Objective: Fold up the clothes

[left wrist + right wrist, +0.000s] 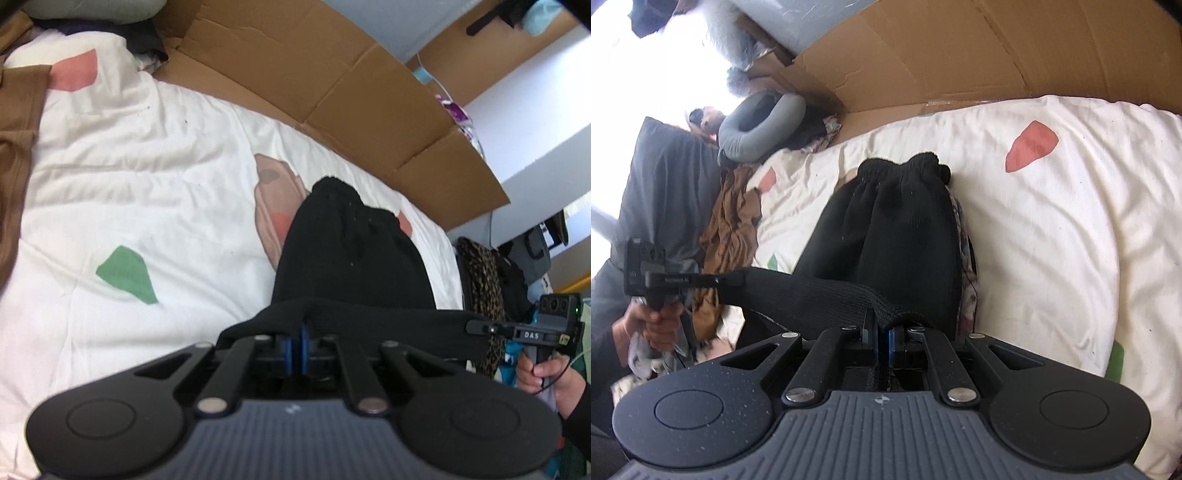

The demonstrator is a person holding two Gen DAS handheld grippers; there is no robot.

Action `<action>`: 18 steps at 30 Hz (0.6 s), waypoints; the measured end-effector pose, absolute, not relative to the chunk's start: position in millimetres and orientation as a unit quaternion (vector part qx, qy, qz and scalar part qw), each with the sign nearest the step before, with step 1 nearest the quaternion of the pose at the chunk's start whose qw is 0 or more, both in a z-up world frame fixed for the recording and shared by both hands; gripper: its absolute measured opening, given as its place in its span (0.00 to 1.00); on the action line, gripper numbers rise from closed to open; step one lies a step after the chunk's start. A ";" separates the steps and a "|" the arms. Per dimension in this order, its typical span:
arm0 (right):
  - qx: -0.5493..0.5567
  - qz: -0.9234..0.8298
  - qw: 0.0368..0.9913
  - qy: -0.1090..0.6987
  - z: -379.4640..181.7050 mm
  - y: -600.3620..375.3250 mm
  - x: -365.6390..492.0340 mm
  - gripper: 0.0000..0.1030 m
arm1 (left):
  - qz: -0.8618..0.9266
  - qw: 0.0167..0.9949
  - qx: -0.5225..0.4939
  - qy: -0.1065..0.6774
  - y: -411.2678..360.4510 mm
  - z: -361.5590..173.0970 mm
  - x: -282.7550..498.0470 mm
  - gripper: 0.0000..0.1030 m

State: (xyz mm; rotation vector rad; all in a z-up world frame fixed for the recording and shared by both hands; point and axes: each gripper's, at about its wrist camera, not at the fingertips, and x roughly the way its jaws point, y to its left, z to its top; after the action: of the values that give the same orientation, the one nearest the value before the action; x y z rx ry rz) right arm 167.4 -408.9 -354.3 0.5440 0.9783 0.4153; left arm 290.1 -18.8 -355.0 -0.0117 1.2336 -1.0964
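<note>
A black knit garment with an elastic waistband lies partly on the white bed cover, and its near edge is lifted and pulled taut between both grippers. My left gripper is shut on that edge, blue pads pinching the cloth. At the far right of the left wrist view, my right gripper grips the other end, held by a hand. In the right wrist view the right gripper is shut on the black garment, and the left gripper clamps the far end at left.
Flattened cardboard lines the wall behind the bed. Brown clothes are heaped at the bed's left end beside a dark pillow and a grey neck pillow. The bed cover has coloured patches.
</note>
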 end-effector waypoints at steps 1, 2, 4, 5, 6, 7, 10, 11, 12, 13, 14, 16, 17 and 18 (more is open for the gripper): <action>0.255 0.195 0.828 0.460 -355.2 -409.1 169.0 0.03 | -0.486 0.680 -0.004 0.549 -18.4 -356.4 292.0 0.05; 0.253 0.194 0.828 0.460 -356.1 -409.3 170.6 0.03 | -0.484 0.681 -0.003 0.549 -18.8 -358.8 293.5 0.05; 0.250 0.192 0.830 0.460 -357.9 -409.7 173.7 0.03 | -0.480 0.682 -0.001 0.553 -21.2 -365.7 295.7 0.05; 0.247 0.189 0.830 0.463 -361.7 -409.4 175.1 0.03 | -0.477 0.682 0.000 0.554 -22.4 -369.1 296.9 0.05; 0.244 0.186 0.830 0.467 -366.0 -409.1 176.3 0.04 | -0.474 0.682 0.002 0.556 -23.6 -373.0 298.0 0.06; 0.241 0.181 0.829 0.470 -370.8 -408.9 178.1 0.04 | -0.471 0.682 0.003 0.559 -25.4 -377.5 298.9 0.06; 0.247 0.165 0.829 0.474 -379.8 -410.4 183.2 0.06 | -0.454 0.683 0.010 0.572 -32.2 -388.0 301.1 0.15; 0.252 0.162 0.828 0.475 -381.2 -411.9 184.5 0.06 | -0.446 0.687 0.014 0.574 -32.6 -388.0 301.3 0.19; 0.255 0.158 0.827 0.475 -381.4 -413.1 185.7 0.08 | -0.444 0.690 0.015 0.572 -32.4 -386.7 301.1 0.23; 0.254 0.156 0.828 0.476 -379.9 -413.7 185.9 0.10 | -0.444 0.692 0.016 0.568 -31.4 -384.9 300.7 0.27; 0.251 0.155 0.828 0.476 -378.1 -414.1 186.0 0.19 | -0.444 0.695 0.018 0.564 -29.2 -381.9 300.4 0.30; 0.239 0.148 0.834 0.475 -371.9 -414.5 183.4 0.43 | -0.441 0.704 0.025 0.557 -23.3 -374.2 299.9 0.46; 0.232 0.144 0.837 0.474 -368.4 -414.9 181.4 0.47 | -0.439 0.709 0.033 0.551 -20.2 -369.5 298.9 0.49; 0.227 0.141 0.840 0.473 -365.2 -415.5 179.9 0.47 | -0.439 0.714 0.038 0.545 -17.1 -365.2 297.4 0.51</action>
State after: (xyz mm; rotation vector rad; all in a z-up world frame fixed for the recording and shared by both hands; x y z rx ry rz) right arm 179.9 -415.5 -365.2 0.4792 0.9999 0.2978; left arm 297.4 -17.1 -365.2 0.0842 1.2074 -0.9724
